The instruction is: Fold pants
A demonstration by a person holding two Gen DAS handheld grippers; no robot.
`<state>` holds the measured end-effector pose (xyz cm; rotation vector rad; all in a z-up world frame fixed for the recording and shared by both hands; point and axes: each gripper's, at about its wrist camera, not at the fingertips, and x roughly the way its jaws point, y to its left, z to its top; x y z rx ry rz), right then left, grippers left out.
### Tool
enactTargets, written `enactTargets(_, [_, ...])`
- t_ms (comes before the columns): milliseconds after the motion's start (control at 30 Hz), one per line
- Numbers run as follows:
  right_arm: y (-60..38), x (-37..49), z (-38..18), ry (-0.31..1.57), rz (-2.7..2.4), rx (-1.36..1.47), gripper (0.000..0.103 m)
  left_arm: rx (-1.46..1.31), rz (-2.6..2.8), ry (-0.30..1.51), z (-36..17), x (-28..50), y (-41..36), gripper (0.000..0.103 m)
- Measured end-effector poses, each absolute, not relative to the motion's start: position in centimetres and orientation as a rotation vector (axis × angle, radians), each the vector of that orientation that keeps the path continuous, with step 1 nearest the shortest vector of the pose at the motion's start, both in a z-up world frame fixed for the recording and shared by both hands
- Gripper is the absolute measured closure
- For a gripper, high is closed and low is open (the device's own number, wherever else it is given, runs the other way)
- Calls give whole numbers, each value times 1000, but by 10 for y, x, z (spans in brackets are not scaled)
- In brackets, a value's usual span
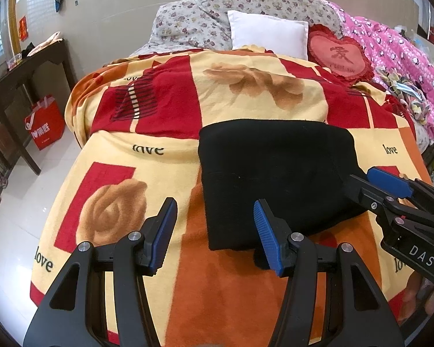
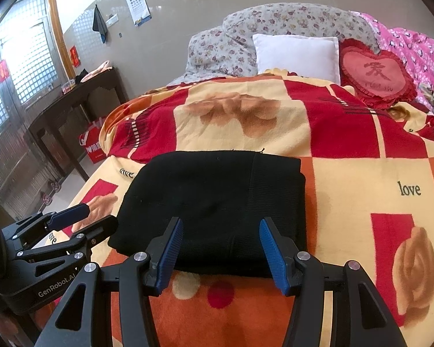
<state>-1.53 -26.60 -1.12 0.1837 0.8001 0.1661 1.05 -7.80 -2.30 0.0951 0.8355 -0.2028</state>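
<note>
The black pants (image 1: 275, 173) lie folded into a compact rectangle on the red, yellow and orange blanket (image 1: 165, 110); they also show in the right wrist view (image 2: 217, 202). My left gripper (image 1: 215, 231) is open and empty, just in front of the pants' near left corner. My right gripper (image 2: 221, 245) is open and empty, its fingers above the pants' near edge. The right gripper shows at the right of the left wrist view (image 1: 370, 185), and the left gripper shows at the left of the right wrist view (image 2: 95, 217).
A white pillow (image 1: 269, 33), floral pillows (image 1: 193, 20) and a red heart cushion (image 1: 338, 55) lie at the head of the bed. A pink quilt (image 1: 390, 49) lies at the right. A dark wooden table (image 1: 20, 75) and red bag (image 1: 44, 121) stand on the left.
</note>
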Motion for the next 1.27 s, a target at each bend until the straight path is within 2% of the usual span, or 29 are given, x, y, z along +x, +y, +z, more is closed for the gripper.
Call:
enactTargets(867, [-274,-18,-13,799,159,189,49,97,-218,840,-21,4,-83,48])
enactTargets(1267, [-369,-3,-45,855,-81,183,49,91,-243,834,-31,15,-87,48])
